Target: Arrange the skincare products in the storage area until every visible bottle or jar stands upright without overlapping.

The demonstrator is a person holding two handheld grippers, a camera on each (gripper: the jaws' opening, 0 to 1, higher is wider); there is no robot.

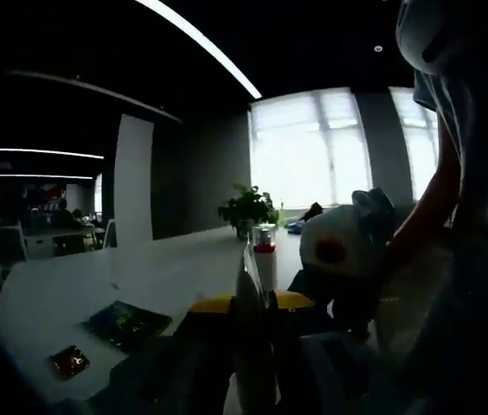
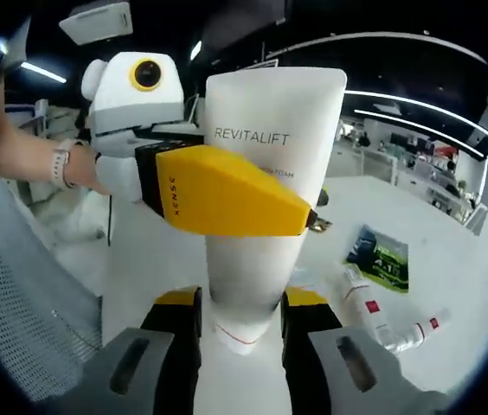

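Note:
A white REVITALIFT tube (image 2: 270,112) stands upright between both grippers. My right gripper (image 2: 241,298) is shut on its lower end, a yellow-tipped jaw on each side. The left gripper's yellow finger (image 2: 227,194) crosses the front of the tube at mid-height, coming in from the left. In the left gripper view the tube (image 1: 250,333) appears edge-on, and my left gripper (image 1: 251,303) is shut on it. A white bottle with a red cap (image 1: 265,258) stands on the table behind. Two more white tubes (image 2: 367,309) (image 2: 417,333) lie flat on the table at the right.
A green packet (image 2: 381,255) (image 1: 127,322) and a small red packet (image 1: 69,361) lie on the white table (image 1: 140,277). A potted plant (image 1: 248,207) stands at its far end. A mesh chair (image 2: 19,285) is at the left. A person's wrist with a watch (image 2: 61,164) holds the left gripper.

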